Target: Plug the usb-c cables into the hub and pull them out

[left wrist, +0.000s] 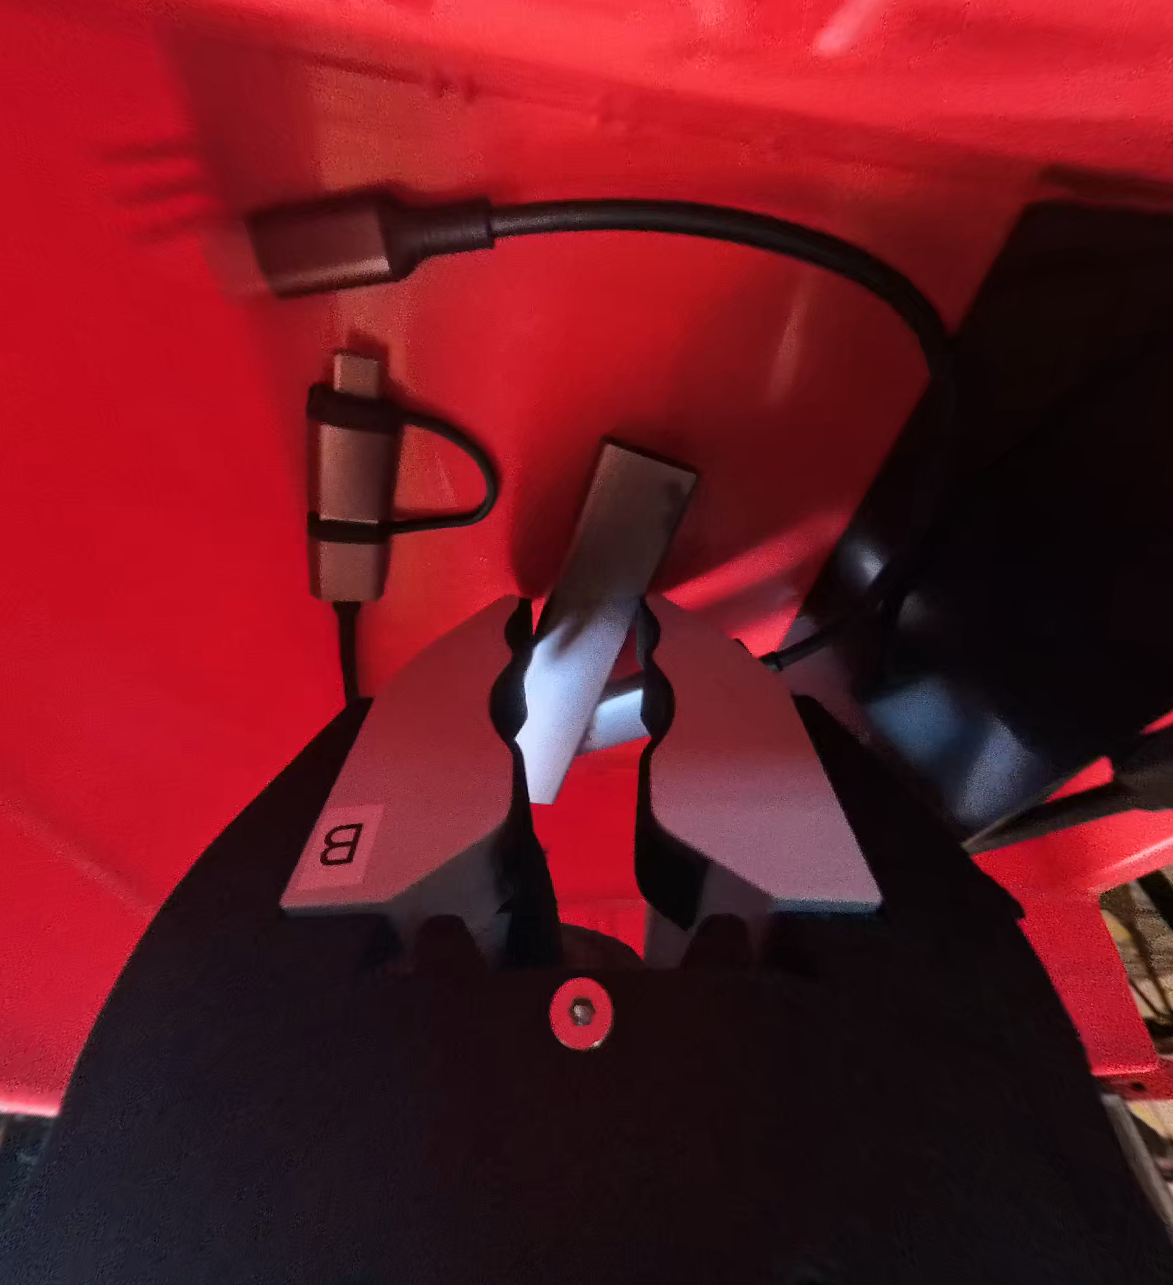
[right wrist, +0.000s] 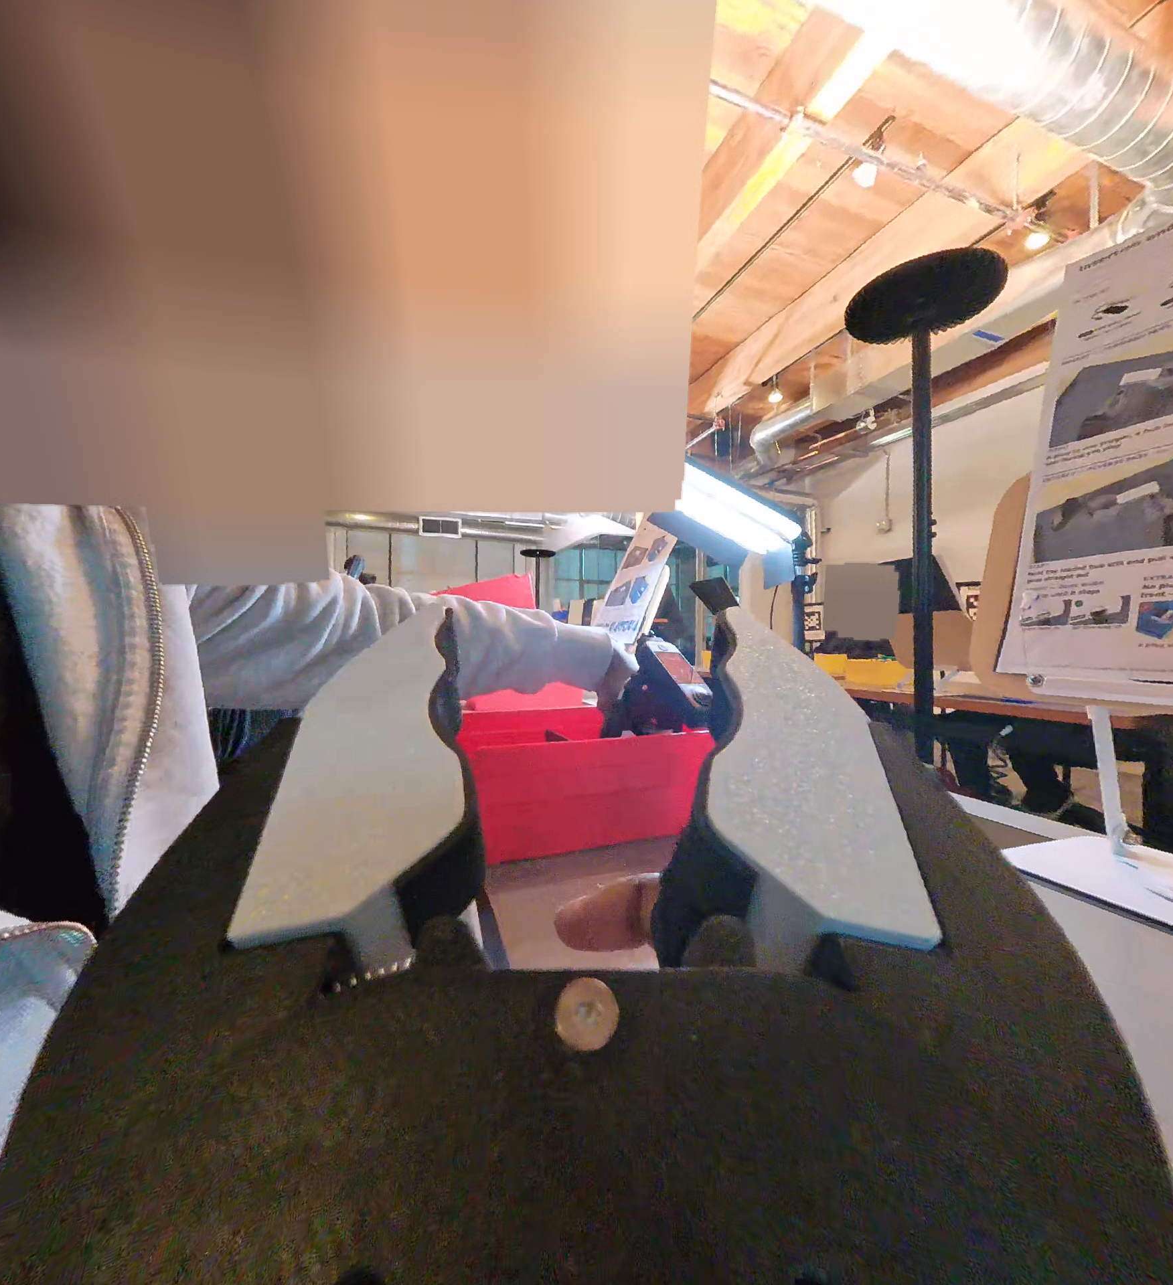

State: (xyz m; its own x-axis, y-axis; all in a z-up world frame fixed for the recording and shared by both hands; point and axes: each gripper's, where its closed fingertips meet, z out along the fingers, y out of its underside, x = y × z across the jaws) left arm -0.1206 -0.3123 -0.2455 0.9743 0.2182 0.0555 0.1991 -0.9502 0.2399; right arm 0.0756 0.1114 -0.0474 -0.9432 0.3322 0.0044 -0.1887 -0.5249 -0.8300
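In the left wrist view my left gripper (left wrist: 584, 615) is shut on a grey metal hub (left wrist: 622, 528), held tilted above the red bin floor (left wrist: 744, 389). A grey USB-C plug with a tethered adapter (left wrist: 351, 487) lies unplugged to the left of the hub. A second grey plug (left wrist: 326, 243) lies farther off, and its black cable (left wrist: 778, 240) curves right. My right gripper (right wrist: 585, 633) is open and empty, outside the red bin (right wrist: 570, 786) and facing it. The left gripper (right wrist: 660, 688) shows there inside the bin.
A dark object (left wrist: 1091, 452) fills the bin's right side. In the right wrist view a person's pale sleeve (right wrist: 375, 640) reaches over the bin. A sheet on a white stand (right wrist: 1140, 487) and a black pole (right wrist: 924, 521) stand to the right.
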